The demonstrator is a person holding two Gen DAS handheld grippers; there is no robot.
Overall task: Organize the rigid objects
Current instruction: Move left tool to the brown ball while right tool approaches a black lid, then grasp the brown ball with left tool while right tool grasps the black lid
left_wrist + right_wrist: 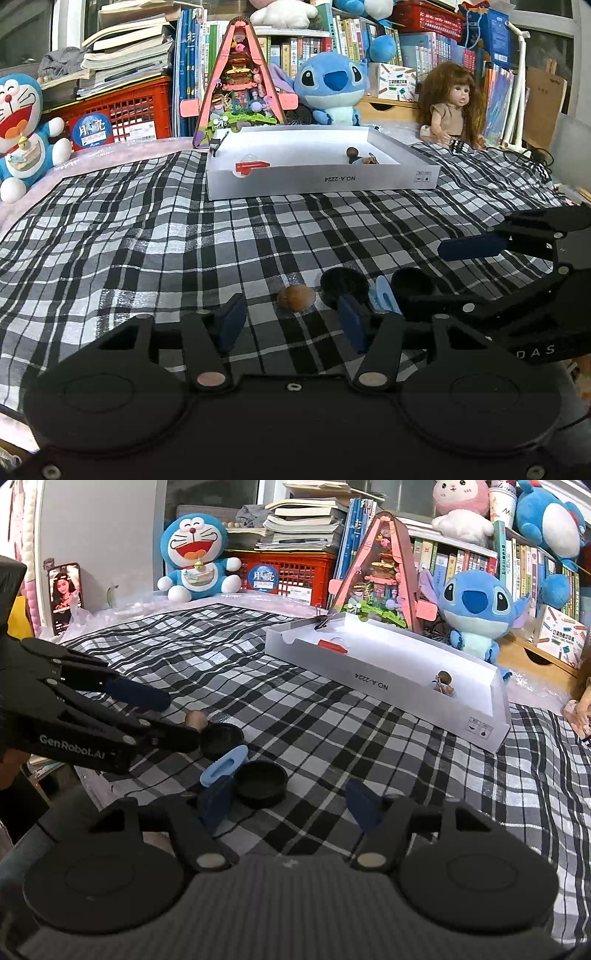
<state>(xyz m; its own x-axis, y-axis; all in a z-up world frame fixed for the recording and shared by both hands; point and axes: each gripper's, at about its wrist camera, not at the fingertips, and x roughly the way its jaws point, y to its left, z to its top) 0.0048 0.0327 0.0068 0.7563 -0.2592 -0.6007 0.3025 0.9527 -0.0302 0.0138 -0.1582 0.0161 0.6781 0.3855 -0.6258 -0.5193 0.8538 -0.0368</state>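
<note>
On the checked cloth a brown nut (295, 298) lies between the blue pads of my left gripper (293, 319), which stands open and does not touch it. Right of the nut sit a black round lid (343, 284), a light blue clip (384, 295) and a second black lid (412, 282). My right gripper (288, 797) is open around that second lid (261, 782), with a gap on both sides. The clip (223, 764) rests by its left pad. The left gripper (181, 720) reaches in from the left and straddles the nut (195, 719).
A white shallow box (321, 181) stands further back on the cloth; it holds a red piece (251, 167), small brown items (360, 157) and a binder clip (218, 144) on its rim. Plush toys, a doll (452, 107), a red crate and books line the back.
</note>
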